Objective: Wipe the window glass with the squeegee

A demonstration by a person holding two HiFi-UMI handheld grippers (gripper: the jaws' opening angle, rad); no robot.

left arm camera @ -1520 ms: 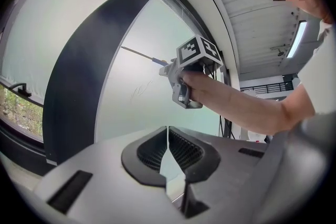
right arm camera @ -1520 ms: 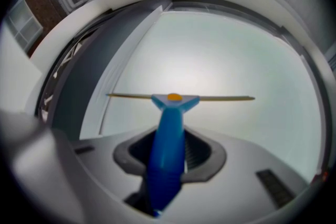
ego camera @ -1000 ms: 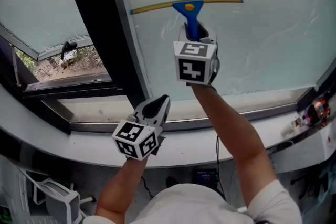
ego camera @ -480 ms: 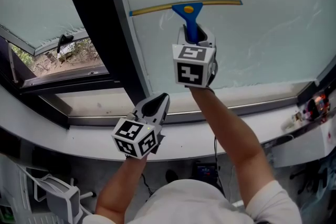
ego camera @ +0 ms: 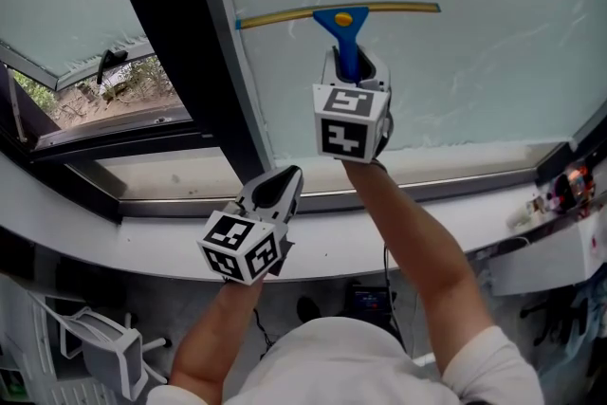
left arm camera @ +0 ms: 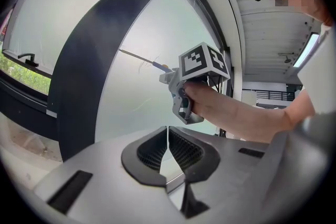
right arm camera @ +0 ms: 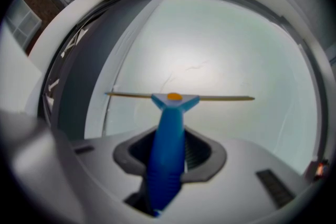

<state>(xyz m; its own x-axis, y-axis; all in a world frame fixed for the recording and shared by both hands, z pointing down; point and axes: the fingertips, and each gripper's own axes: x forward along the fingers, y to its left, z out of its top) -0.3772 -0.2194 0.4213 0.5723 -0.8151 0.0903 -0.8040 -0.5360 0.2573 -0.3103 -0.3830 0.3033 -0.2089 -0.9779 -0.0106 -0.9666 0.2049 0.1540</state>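
Note:
A blue-handled squeegee point(ego camera: 345, 35) with a thin yellow blade lies flat against the pale window glass point(ego camera: 474, 5). My right gripper point(ego camera: 353, 64) is shut on its handle, pointing at the pane. In the right gripper view the blue handle point(right arm camera: 167, 149) runs up between the jaws and the blade point(right arm camera: 226, 97) stretches level across the glass. My left gripper point(ego camera: 281, 187) hangs lower and to the left, near the sill, shut on nothing. In the left gripper view its jaws point(left arm camera: 168, 152) meet, and the squeegee blade point(left arm camera: 137, 57) and right gripper cube point(left arm camera: 203, 63) show beyond.
A broad dark window post point(ego camera: 175, 43) divides this pane from a tilted-open sash point(ego camera: 66, 24) on the left with greenery outside. A white sill point(ego camera: 455, 194) runs below the glass. Small items point(ego camera: 564, 190) sit at the sill's right end.
The right gripper and squeegee have slid down the pane a little, and the left gripper has sunk slightly. Both jaws stayed shut.

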